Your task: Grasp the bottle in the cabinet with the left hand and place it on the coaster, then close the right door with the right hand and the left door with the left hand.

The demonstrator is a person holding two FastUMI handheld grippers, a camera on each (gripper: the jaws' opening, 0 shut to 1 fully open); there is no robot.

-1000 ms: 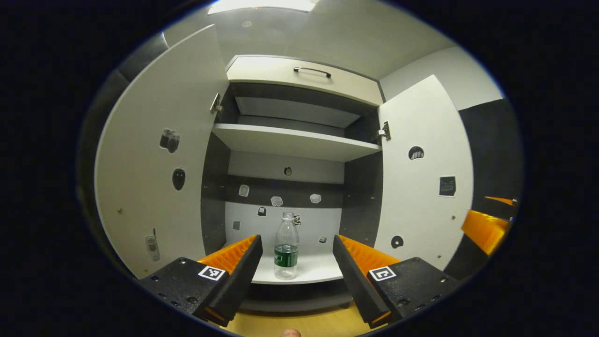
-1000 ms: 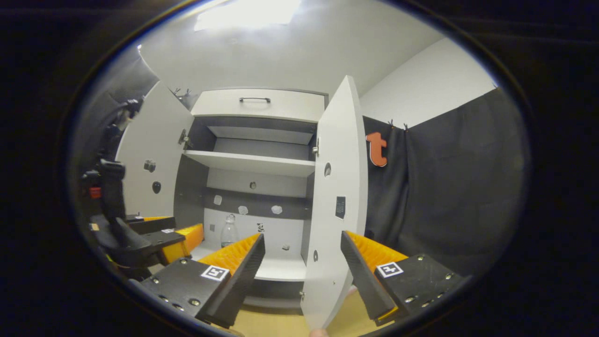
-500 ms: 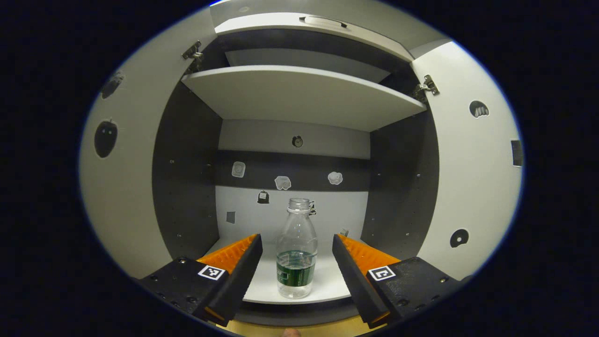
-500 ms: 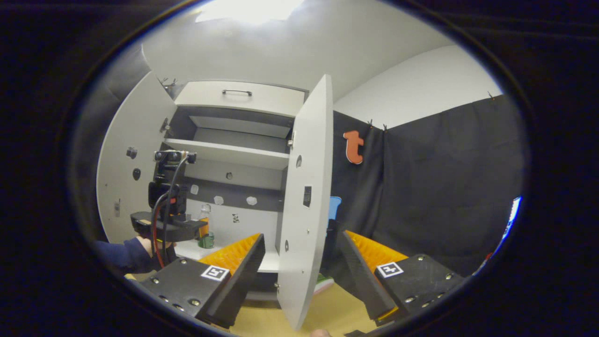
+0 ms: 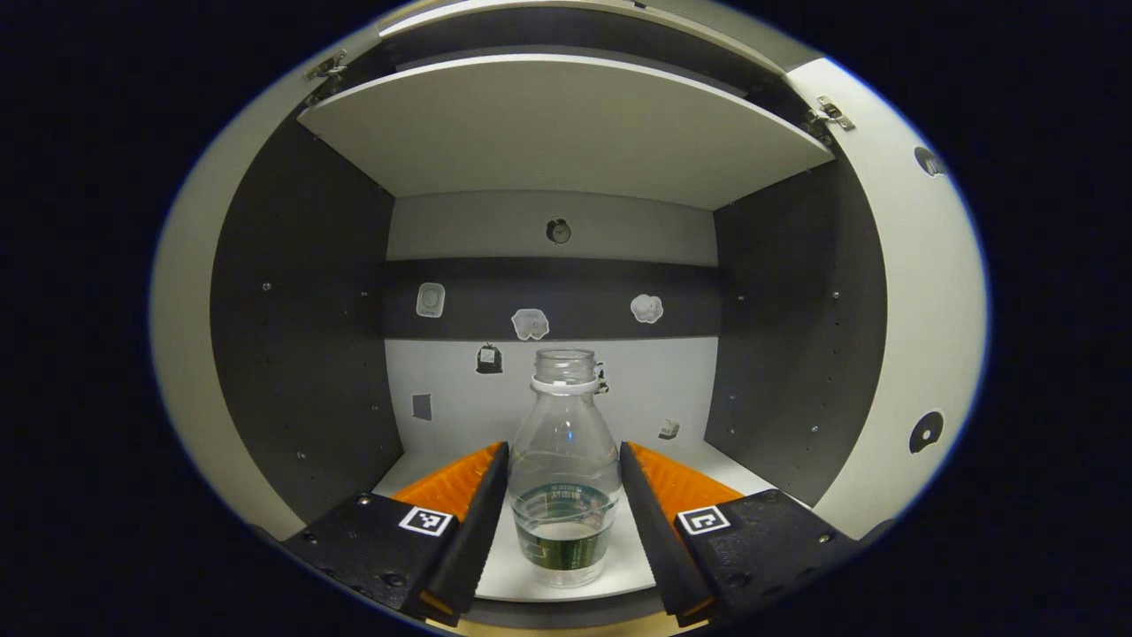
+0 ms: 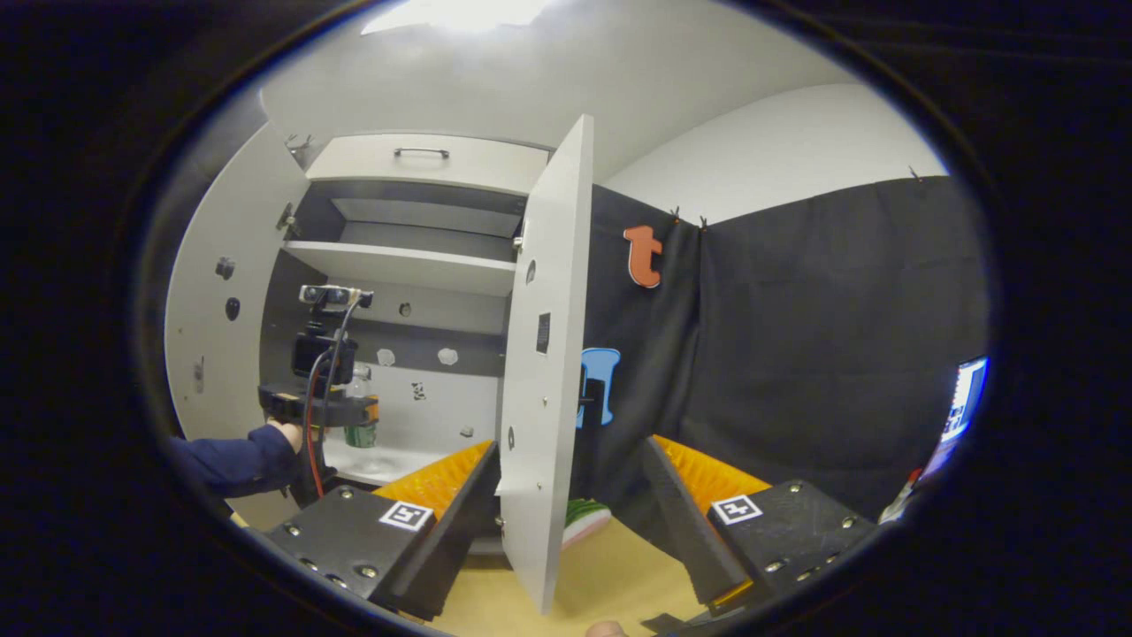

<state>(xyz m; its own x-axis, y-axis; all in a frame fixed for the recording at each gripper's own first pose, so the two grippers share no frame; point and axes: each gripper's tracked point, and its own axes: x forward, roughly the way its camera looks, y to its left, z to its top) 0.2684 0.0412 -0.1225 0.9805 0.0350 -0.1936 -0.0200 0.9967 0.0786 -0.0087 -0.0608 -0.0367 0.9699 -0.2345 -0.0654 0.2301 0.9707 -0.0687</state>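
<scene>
Left gripper [image 5: 562, 522] inside the cabinet [image 5: 301, 336], level with the lower compartment. Fingers [image 5: 478, 522] spread around the bottle [image 5: 564, 469], one on each side at its lower body, very close to the plastic; actual contact cannot be told. Bottle upright on the cabinet's white floor [image 5: 504, 575], cap off, clear with a green label band low down, near the front edge. Middle shelf [image 5: 566, 124] overhead; small stickers scattered on the back wall [image 5: 531, 323].

Right gripper [image 6: 566, 522] outside the cabinet, low over the wooden tabletop [image 6: 610, 575]. Fingers [image 6: 451, 513] wide apart, holding nothing, with the bottom edge of the right door [image 6: 544, 354] standing between them, nearer the left-hand one; touching or not cannot be told. Right door swung out, seen nearly edge-on. Left door [image 6: 208, 336] also open. From this view, left gripper [image 6: 361, 414] reaching into the lower compartment, held by a hand [image 6: 287, 436] in a dark blue sleeve [image 6: 225, 460], bottle [image 6: 359, 425] at its tip. Something green and white [image 6: 584, 518] on the tabletop just behind the right door.
</scene>
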